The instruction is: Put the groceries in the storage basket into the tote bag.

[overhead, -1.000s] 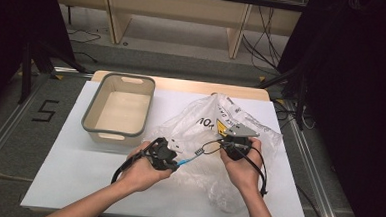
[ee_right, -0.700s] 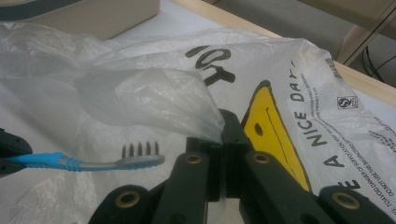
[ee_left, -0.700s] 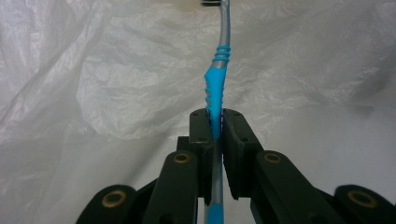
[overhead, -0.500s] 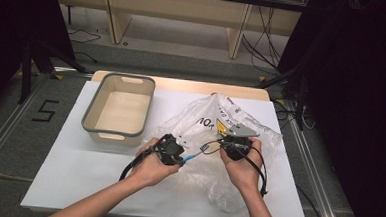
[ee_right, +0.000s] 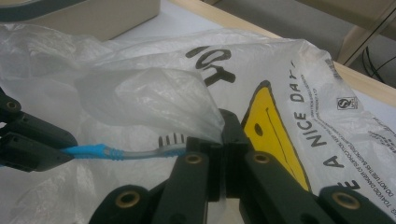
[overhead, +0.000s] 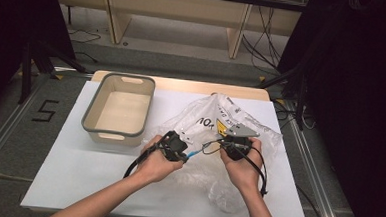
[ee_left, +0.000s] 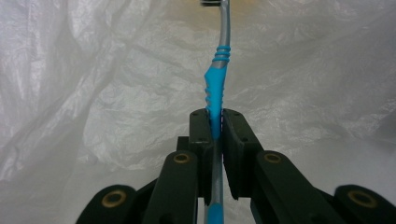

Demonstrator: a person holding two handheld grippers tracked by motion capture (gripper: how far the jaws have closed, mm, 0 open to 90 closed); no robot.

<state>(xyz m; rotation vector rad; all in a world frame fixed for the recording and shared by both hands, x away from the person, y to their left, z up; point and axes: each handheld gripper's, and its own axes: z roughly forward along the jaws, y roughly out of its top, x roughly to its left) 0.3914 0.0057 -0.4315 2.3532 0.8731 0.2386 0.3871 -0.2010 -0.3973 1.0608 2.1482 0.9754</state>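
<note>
A toothbrush (overhead: 194, 152) with a blue and clear handle (ee_left: 215, 88) is clamped at its handle in my left gripper (ee_left: 215, 122), which is shut on it. Its bristle head (ee_right: 172, 138) points toward my right gripper (ee_right: 219, 135) and lies right at it, under a fold of bag film. My right gripper (overhead: 224, 147) is shut on a pinched fold of a clear plastic bag (overhead: 230, 120) printed with black letters and a yellow mark (ee_right: 266, 121). My left gripper (overhead: 181, 153) sits left of the right one, over the bag's near edge.
A grey-rimmed beige bin (overhead: 118, 109) stands empty at the back left of the white table (overhead: 77, 172). The crumpled bag spreads over the table's middle and right. A wooden strip (overhead: 182, 84) runs along the far edge.
My left gripper has moved a little to the right with the toothbrush, bringing the brush head up to the right gripper. The right hand has stayed put.
</note>
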